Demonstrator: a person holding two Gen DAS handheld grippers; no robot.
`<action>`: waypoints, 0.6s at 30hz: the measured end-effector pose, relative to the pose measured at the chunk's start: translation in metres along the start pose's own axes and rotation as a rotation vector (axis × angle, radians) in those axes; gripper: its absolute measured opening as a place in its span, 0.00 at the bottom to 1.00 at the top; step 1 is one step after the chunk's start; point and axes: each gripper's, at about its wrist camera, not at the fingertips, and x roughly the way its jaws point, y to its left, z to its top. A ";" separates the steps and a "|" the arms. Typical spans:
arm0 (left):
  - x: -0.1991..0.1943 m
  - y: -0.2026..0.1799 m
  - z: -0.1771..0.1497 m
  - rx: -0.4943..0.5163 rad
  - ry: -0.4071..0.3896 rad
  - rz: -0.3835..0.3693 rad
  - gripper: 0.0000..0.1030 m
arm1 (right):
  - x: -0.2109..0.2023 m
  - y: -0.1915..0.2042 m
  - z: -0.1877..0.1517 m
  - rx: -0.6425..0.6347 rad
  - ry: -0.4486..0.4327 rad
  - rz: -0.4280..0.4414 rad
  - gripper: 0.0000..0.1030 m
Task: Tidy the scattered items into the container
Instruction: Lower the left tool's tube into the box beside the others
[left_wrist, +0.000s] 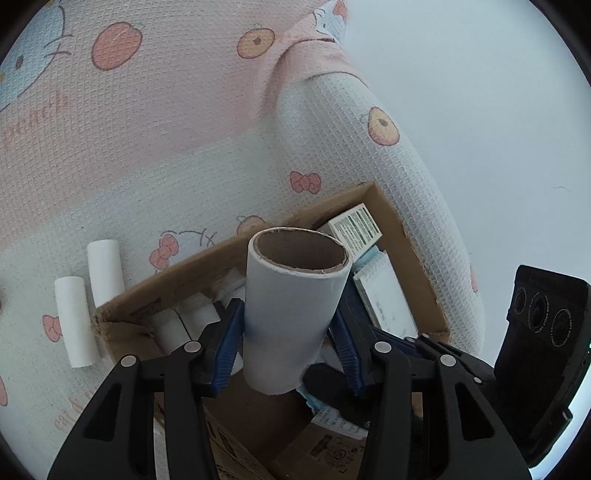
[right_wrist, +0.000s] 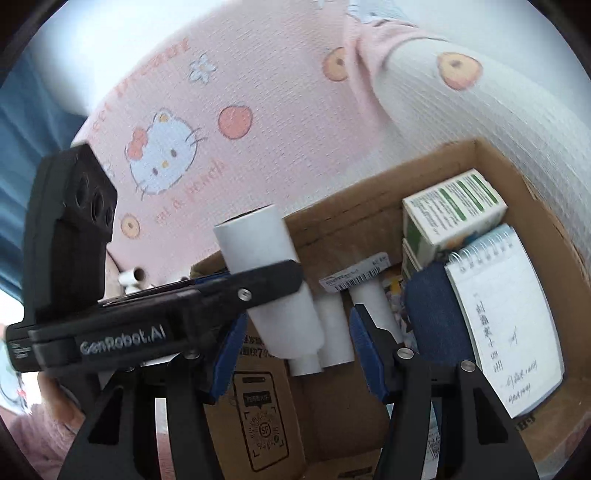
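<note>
Cardboard box (right_wrist: 424, 184) at lower right already held cartons, a notebook (right_wrist: 517, 314) and some rolls. Left gripper (left_wrist: 291, 332) clamped a roll (left_wrist: 291, 306) above it; right gripper (right_wrist: 295, 343) seemingly gaped empty. Two rolls (left_wrist: 88, 295) remained outside, left.

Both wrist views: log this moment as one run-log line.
left gripper: shut on white tube | over cardboard box | right gripper: open, holding nothing | two white rolls outside box
</note>
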 end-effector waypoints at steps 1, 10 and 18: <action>0.001 -0.001 -0.001 0.000 0.007 -0.010 0.50 | 0.003 0.003 0.000 -0.008 -0.004 0.005 0.54; -0.005 0.010 -0.002 -0.053 0.027 -0.081 0.50 | 0.015 0.019 0.004 -0.036 -0.045 0.060 0.53; -0.004 0.009 -0.004 -0.034 0.016 -0.044 0.50 | 0.021 0.023 0.002 -0.021 -0.033 0.043 0.43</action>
